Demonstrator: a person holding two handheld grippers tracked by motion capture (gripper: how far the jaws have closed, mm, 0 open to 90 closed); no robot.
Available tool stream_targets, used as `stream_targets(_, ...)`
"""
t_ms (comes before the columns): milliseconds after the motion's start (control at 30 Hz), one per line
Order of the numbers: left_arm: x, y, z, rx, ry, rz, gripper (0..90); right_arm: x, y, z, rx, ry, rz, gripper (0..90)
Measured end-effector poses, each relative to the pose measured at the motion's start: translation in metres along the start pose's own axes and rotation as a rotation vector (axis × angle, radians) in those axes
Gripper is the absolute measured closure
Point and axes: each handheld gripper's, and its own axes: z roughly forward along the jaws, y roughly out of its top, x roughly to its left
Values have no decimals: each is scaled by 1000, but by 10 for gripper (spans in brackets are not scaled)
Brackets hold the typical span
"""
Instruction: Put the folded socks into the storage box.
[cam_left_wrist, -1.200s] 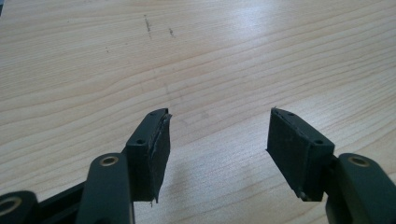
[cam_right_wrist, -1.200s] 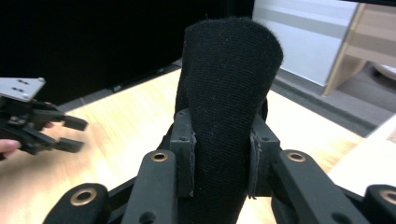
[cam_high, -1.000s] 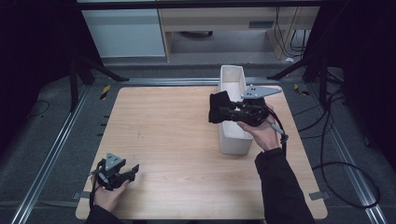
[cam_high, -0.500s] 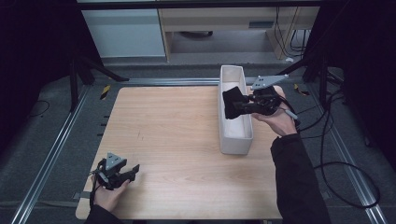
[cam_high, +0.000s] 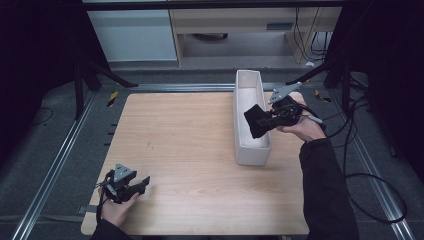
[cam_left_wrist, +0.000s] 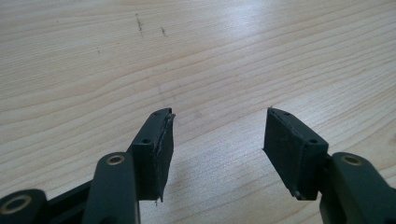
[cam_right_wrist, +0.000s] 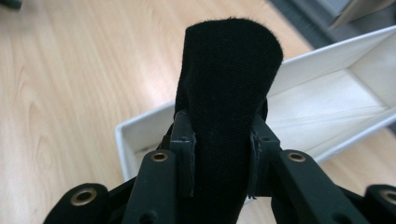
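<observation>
My right gripper is shut on a rolled black cloth, holding it level over the long white bin from the bin's right side. In the right gripper view the black cloth sticks out past the jaws of the right gripper, with the white bin open beneath it. My left gripper rests at the table's near left corner. In its own view the left gripper stands open over bare wood with nothing between its jaws.
The wooden table stretches wide between the two hands. Metal rails run along its sides, and cables trail on the floor at the right. A cabinet and shelves stand beyond the far edge.
My right hand has carried the black cloth to the right, so that it now hangs over the bin. The left hand has stayed where it was.
</observation>
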Motion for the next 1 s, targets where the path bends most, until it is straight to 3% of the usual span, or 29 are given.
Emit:
stream_targets(167,0,0,0,2,-3,2,414,3,-5,16,108,57,-55,696)
stream_targets(200,0,0,0,2,-3,2,415,3,-5,16,108,57,-55,696)
stream_targets(267,0,0,1,9,-6,2,414,6,-8,26,175,78,-90,696)
stream_targets(600,-1,0,2,16,-6,13,414,11,-16,57,308,151,-190,695)
stream_targets(800,-1,-1,2,19,-6,14,415,14,-23,76,411,188,-207,688)
stream_targets(1000,-1,-1,2,23,-8,16,415,15,-23,83,426,200,-199,610)
